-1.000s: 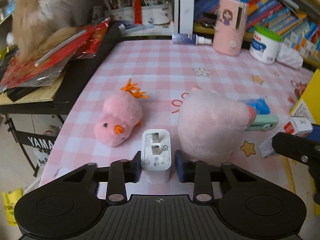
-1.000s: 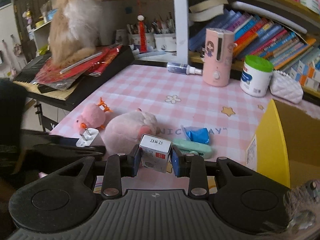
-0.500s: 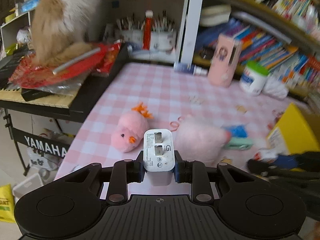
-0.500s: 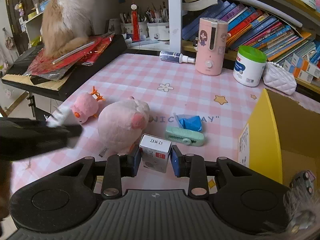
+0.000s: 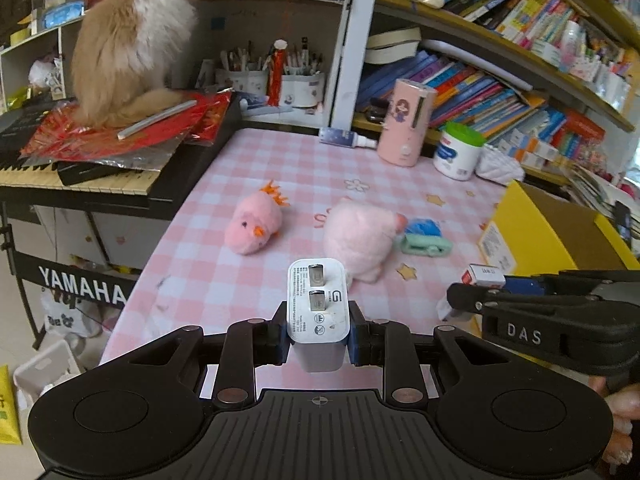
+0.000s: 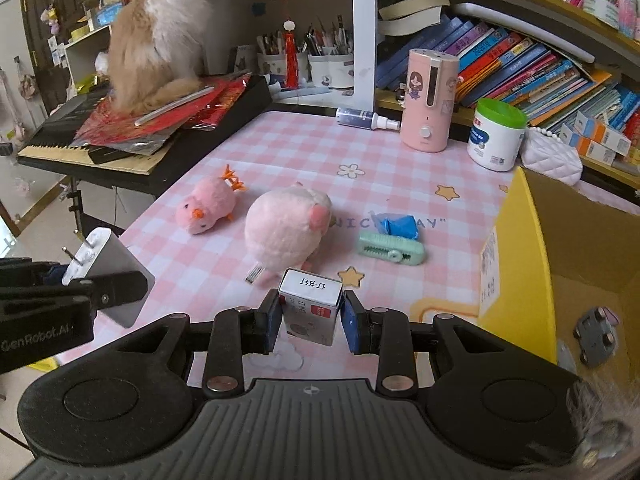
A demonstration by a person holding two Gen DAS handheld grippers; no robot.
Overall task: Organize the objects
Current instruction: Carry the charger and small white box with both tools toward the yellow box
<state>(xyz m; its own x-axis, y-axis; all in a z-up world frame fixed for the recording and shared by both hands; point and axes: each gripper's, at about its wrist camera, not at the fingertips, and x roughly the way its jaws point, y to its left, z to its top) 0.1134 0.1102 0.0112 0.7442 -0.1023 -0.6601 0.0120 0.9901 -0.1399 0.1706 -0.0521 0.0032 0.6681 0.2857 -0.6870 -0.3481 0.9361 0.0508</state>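
Note:
My left gripper (image 5: 319,338) is shut on a white wall charger (image 5: 318,312) and holds it above the near edge of the pink checked table (image 5: 304,160). The charger also shows at the left of the right wrist view (image 6: 106,276). My right gripper (image 6: 310,318) is shut on a small white and red box (image 6: 311,304), held above the table; the box also shows in the left wrist view (image 5: 486,275). A pink chick plush (image 5: 256,224), a round pink plush (image 5: 360,236), a mint green clip (image 6: 390,250) and a blue wrapper (image 6: 400,227) lie on the table.
An open yellow cardboard box (image 6: 516,248) stands at the right with a small toy car (image 6: 596,334) inside. A pink humidifier (image 6: 430,100), a green-lidded tub (image 6: 496,136) and a spray bottle (image 6: 366,118) stand at the back. A cat (image 6: 156,36) sits on the keyboard at the left.
My left gripper has closed on the charger, lifted it off the table and pulled back. My right gripper has risen a little with the small box still in it.

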